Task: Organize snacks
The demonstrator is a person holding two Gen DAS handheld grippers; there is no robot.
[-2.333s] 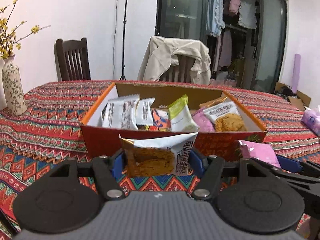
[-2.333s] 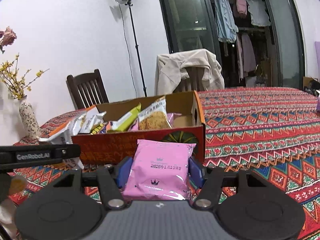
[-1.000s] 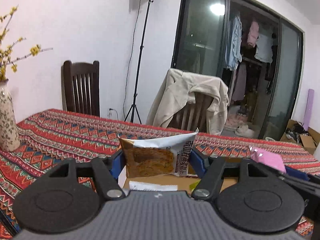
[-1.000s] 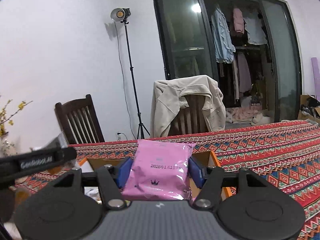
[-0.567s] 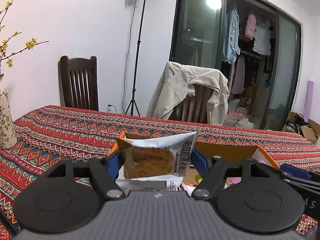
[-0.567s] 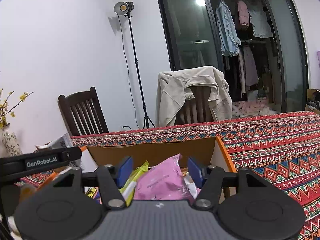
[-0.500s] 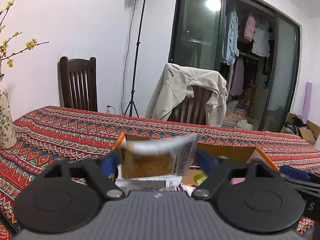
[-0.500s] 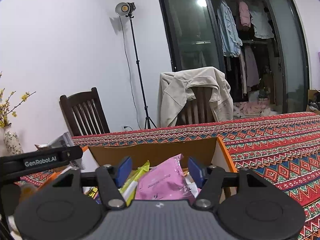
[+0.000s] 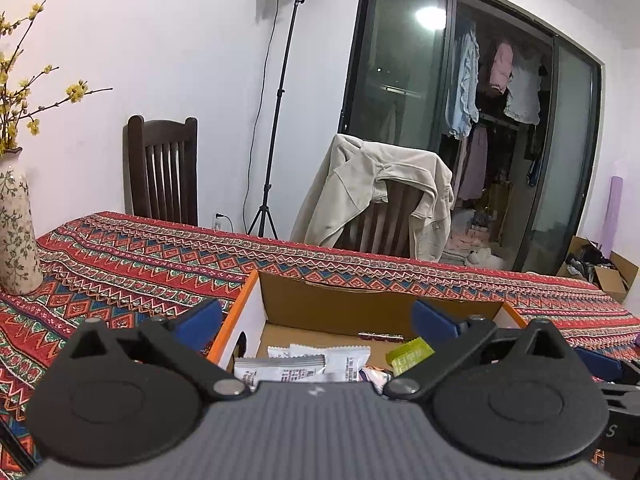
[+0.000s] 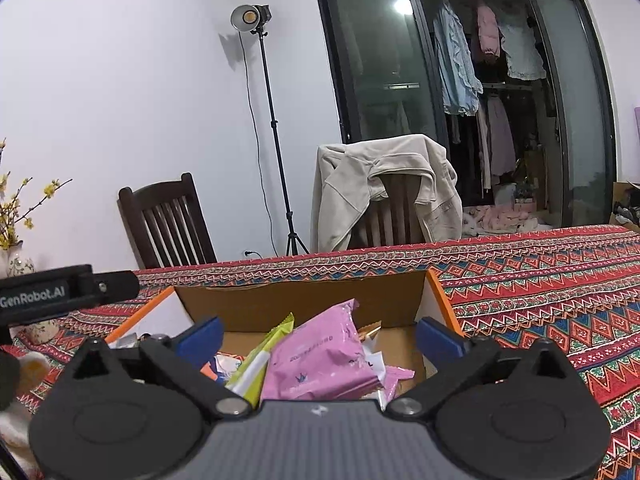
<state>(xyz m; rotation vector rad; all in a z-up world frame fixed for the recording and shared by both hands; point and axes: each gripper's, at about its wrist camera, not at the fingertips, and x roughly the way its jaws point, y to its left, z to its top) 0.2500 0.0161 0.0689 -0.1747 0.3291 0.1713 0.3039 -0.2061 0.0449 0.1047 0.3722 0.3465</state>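
Note:
An open cardboard box [image 9: 360, 304] with an orange rim sits on the patterned tablecloth just ahead of both grippers. My left gripper [image 9: 318, 320] hangs over its left half, jaws opening wide with nothing between them. White packets [image 9: 316, 364] and a green packet [image 9: 410, 356] lie below it. My right gripper [image 10: 318, 330] hangs over the box [image 10: 300, 304] too, jaws opening; a pink packet [image 10: 320, 356] lies loose in the box under them, beside a yellow-green packet [image 10: 264, 356]. The brown cookie packet is out of sight.
A flowered vase [image 9: 16, 232] stands on the table at far left. Behind the table are a dark wooden chair [image 9: 164, 172], a chair draped with a beige jacket [image 9: 376, 196] and a light stand [image 9: 280, 120]. The left gripper's body [image 10: 60, 292] crosses the right view's left side.
Both grippers opened over the box. The brown cookie packet left the left jaws and dropped from view; the pink packet fell from the right jaws into the box.

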